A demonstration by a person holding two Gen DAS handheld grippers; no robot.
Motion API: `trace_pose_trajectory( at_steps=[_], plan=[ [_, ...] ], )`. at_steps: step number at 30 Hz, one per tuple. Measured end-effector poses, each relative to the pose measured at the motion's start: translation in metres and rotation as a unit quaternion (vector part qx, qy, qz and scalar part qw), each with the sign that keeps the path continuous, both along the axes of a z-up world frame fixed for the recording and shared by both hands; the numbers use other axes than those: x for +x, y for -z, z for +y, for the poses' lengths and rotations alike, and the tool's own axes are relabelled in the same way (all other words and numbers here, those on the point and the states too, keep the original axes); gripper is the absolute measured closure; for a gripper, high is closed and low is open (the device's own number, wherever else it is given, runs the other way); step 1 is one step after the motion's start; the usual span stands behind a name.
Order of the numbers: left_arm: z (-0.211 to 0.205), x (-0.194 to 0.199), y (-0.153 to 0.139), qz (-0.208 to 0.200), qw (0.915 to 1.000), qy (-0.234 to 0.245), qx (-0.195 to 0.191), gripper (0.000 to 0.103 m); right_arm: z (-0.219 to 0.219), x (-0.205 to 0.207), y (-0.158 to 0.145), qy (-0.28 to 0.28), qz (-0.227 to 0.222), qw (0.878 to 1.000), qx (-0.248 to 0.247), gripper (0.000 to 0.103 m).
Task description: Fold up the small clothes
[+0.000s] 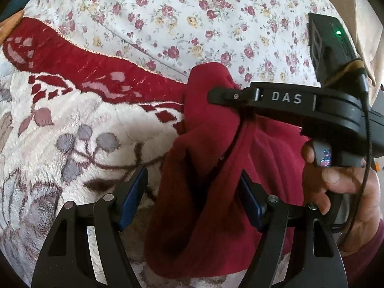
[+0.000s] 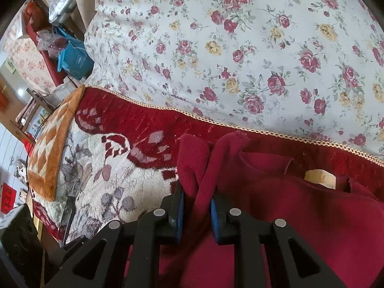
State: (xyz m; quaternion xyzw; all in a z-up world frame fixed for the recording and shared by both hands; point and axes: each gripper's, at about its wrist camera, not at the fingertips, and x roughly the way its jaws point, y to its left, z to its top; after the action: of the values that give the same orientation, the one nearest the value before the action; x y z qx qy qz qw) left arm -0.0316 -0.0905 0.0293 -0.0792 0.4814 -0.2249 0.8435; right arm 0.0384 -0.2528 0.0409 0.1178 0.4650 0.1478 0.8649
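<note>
A dark red fleece garment point(image 2: 300, 216) lies on the bed, a beige label point(image 2: 319, 177) showing at its neck. My right gripper point(image 2: 197, 210) is shut on a raised fold of this fleece, which sticks up past its blue pads point(image 2: 180, 206). In the left wrist view the same gripper point(image 1: 216, 94) comes in from the right, held by a hand point(image 1: 336, 187), and lifts the garment point(image 1: 204, 168) into a hanging bunch. My left gripper point(image 1: 192, 198) stands open around that bunch. The cloth rests against the right-hand pad point(image 1: 249, 199), while the left-hand pad point(image 1: 134, 196) is apart from it.
Under the garment is a plush cream blanket point(image 1: 72, 144) with a red border point(image 2: 144, 120), and beyond it a floral sheet point(image 2: 240, 48). An orange and white patterned mat point(image 2: 52, 144) lies at the bed's left corner. Bags and clutter point(image 2: 67, 48) stand beside the bed.
</note>
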Motion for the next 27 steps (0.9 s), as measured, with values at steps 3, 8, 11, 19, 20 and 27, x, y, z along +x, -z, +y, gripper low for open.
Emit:
trace_pose_trajectory(
  at_steps=[3,8,11,19,20,27],
  plan=[
    [0.001,0.002,0.004,0.009,1.0000,-0.003,-0.001,0.029,0.000,0.000,0.001,0.000,0.001,1.000,0.001,0.086],
    [0.003,0.003,0.008,0.031,0.9989,0.000,-0.034,0.060,0.003,0.002,0.001,-0.007,0.006,1.000,-0.002,0.085],
    [0.004,0.000,0.006,0.032,0.9983,0.001,-0.049,0.074,0.005,0.006,0.002,-0.013,0.018,1.000,0.004,0.085],
    [0.005,0.000,0.006,0.039,0.9974,-0.001,-0.060,0.078,0.025,0.019,0.011,-0.025,0.061,0.998,-0.015,0.036],
    [0.005,0.000,0.005,0.039,0.9974,-0.001,-0.060,0.078,0.027,0.021,0.013,-0.026,0.067,0.997,-0.017,0.036],
    [0.006,0.000,0.005,0.040,0.9976,0.002,-0.056,0.078,0.055,0.035,0.021,-0.043,0.084,0.994,-0.058,0.033]
  ],
)
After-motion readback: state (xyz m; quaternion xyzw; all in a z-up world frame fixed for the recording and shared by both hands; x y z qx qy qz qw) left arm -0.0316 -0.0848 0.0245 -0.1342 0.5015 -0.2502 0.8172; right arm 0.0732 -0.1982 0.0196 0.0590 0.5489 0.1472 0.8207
